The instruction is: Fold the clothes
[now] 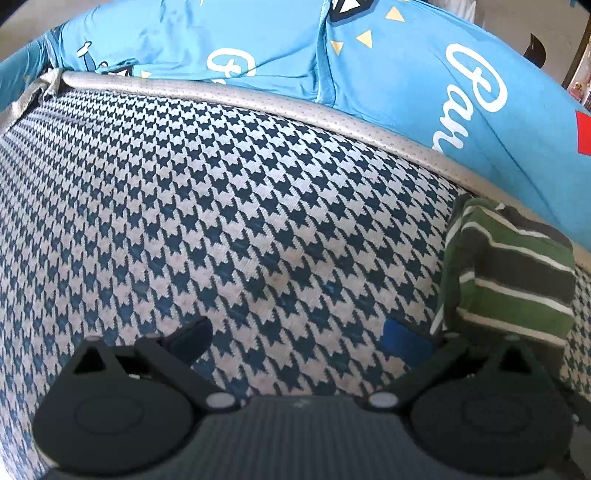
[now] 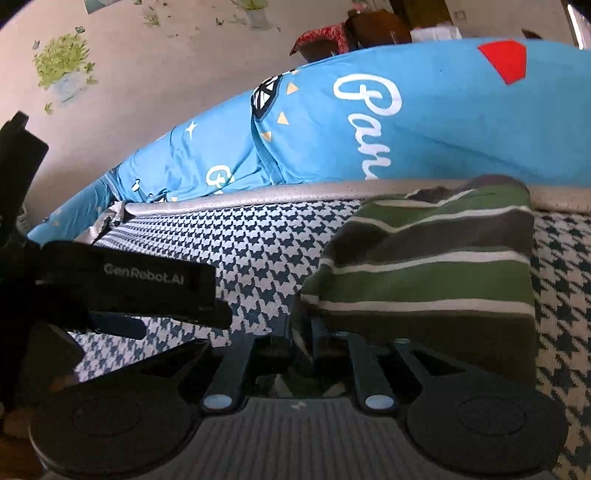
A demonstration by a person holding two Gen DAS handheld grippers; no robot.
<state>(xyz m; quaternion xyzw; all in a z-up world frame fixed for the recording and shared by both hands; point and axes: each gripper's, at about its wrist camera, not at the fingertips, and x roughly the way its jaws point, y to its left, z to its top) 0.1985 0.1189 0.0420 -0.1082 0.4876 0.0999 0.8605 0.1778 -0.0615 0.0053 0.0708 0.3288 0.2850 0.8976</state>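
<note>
A folded green garment with white and dark stripes (image 2: 428, 273) lies on a blue-and-white houndstooth mat (image 2: 258, 243). My right gripper (image 2: 310, 328) is shut on the garment's near left corner, and cloth shows between its fingers. In the left wrist view the same garment (image 1: 509, 280) sits at the right, beside my left gripper's blue-padded fingertip (image 1: 406, 343). My left gripper (image 1: 299, 339) stands wide open just above the mat (image 1: 240, 221), with nothing between its fingers. Its black housing (image 2: 147, 284) appears at the left of the right wrist view.
Bright blue bedding with white lettering (image 1: 424, 92) bulges up behind the mat's grey piped edge (image 1: 295, 107). A wall with plant stickers (image 2: 110, 74) stands at the far left, and red-and-brown clutter (image 2: 354, 29) lies beyond the bedding.
</note>
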